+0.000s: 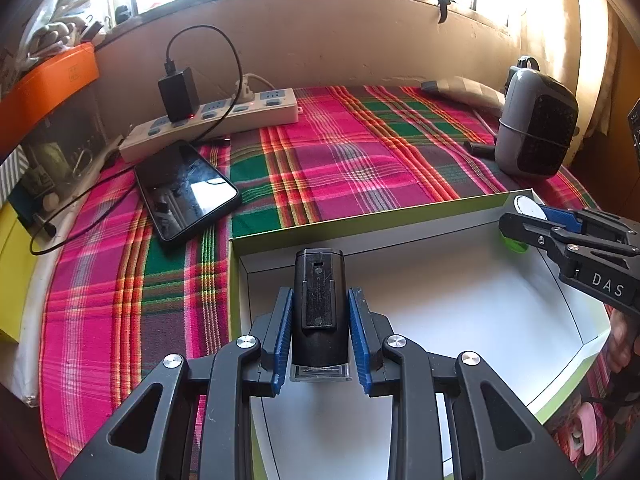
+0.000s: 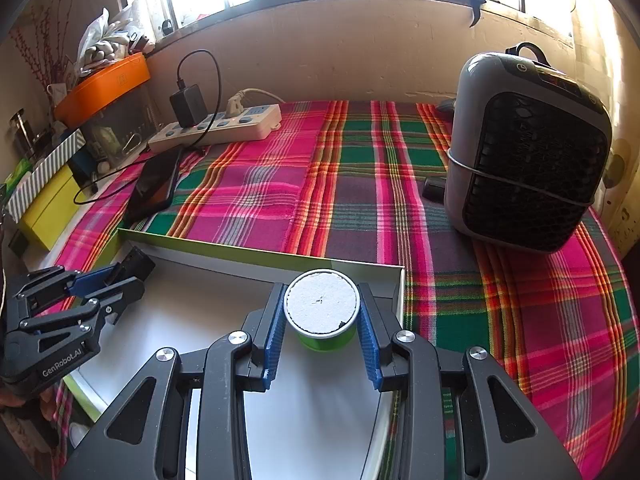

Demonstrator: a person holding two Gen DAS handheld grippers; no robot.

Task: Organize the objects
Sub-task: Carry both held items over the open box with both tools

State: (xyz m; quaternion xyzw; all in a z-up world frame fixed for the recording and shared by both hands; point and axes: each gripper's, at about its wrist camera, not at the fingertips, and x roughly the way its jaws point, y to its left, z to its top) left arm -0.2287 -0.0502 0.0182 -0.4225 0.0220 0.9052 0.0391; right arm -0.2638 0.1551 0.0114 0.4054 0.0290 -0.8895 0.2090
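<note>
A shallow white box [image 1: 460, 300] with a green rim lies on the plaid cloth. My left gripper [image 1: 320, 312] is shut on a black rectangular device [image 1: 319, 304] and holds it over the box's far left corner. My right gripper [image 2: 322, 312] is shut on a green round container with a white lid [image 2: 322, 306] at the box's far right corner [image 2: 394, 280]. In the left wrist view the right gripper [image 1: 560, 228] shows at the right with the white lid [image 1: 528, 208]. In the right wrist view the left gripper [image 2: 100, 280] shows at the left.
A black phone [image 1: 186, 190] lies left of the box, beside a white power strip [image 1: 216, 120] with a black charger. A grey fan heater [image 2: 528, 148] stands at the right. An orange-lidded bin [image 2: 104, 88] and a yellow box [image 2: 52, 208] sit at the left edge.
</note>
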